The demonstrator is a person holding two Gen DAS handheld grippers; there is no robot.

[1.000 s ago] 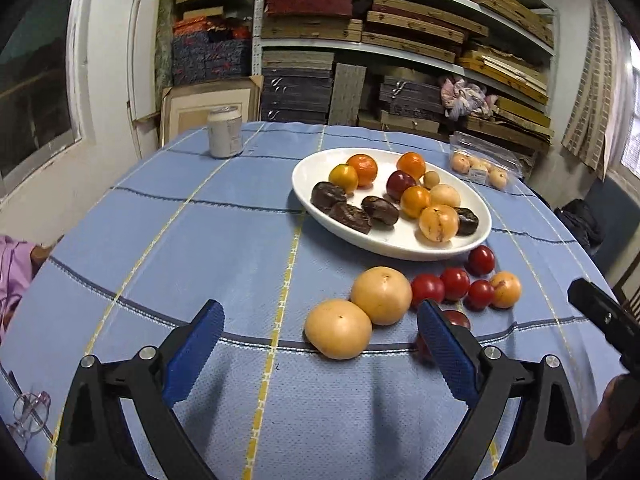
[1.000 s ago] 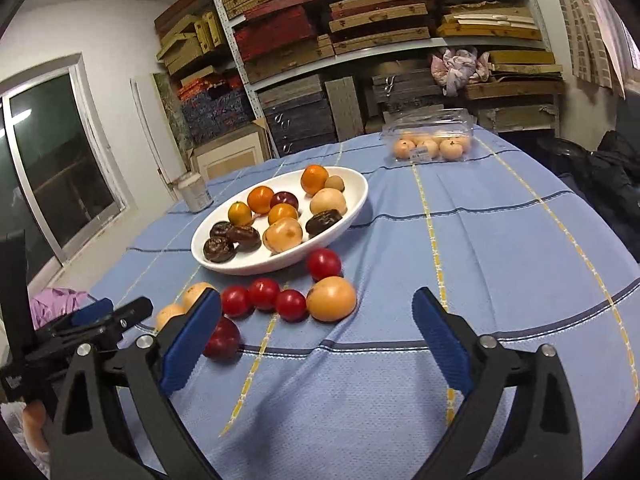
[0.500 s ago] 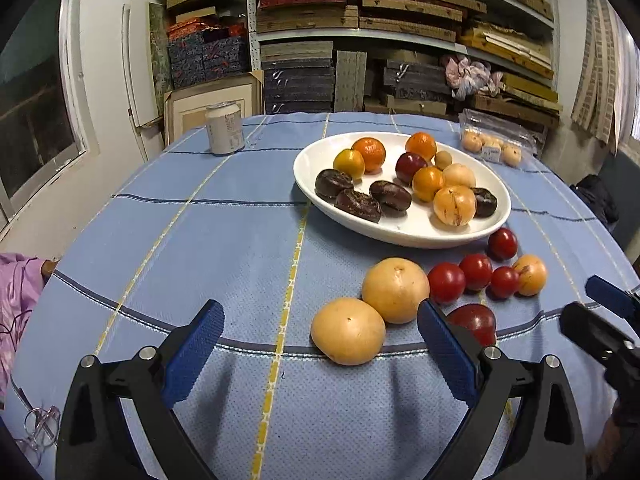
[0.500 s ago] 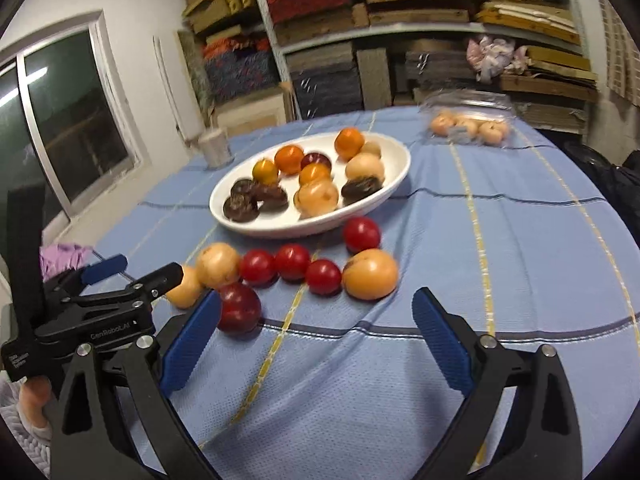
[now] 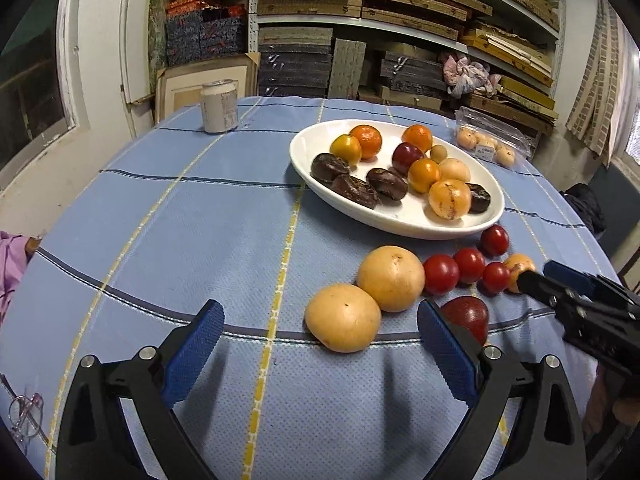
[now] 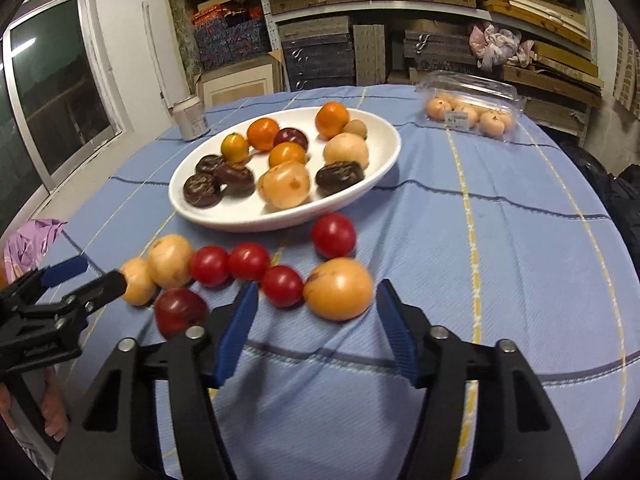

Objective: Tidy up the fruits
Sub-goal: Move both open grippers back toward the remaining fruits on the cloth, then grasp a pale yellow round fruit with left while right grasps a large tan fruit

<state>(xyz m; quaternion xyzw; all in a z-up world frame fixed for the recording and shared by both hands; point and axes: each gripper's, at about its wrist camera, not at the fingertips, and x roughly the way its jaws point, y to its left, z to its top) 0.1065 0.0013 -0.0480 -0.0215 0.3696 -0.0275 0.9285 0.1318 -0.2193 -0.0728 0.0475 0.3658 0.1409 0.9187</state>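
The left gripper (image 5: 320, 338) is wide open and holds nothing. It hangs low over the blue tablecloth (image 5: 208, 216), with a big yellow fruit (image 5: 343, 317) between its fingers. The right gripper (image 6: 316, 322) is partly open, with its fingers on each side of an orange-yellow fruit (image 6: 339, 289), but not yet touching it. That fruit lies on the cloth beside a row of red tomatoes (image 6: 248, 261), just in front of the white plate (image 6: 380, 160) full of fruit.

Only the left view shows the right gripper from the side. Only the right view shows the clear fruit box (image 6: 468, 106) well.

Compared with a second ago, the right gripper has come much closer to the fruit and its fingers stand closer together.
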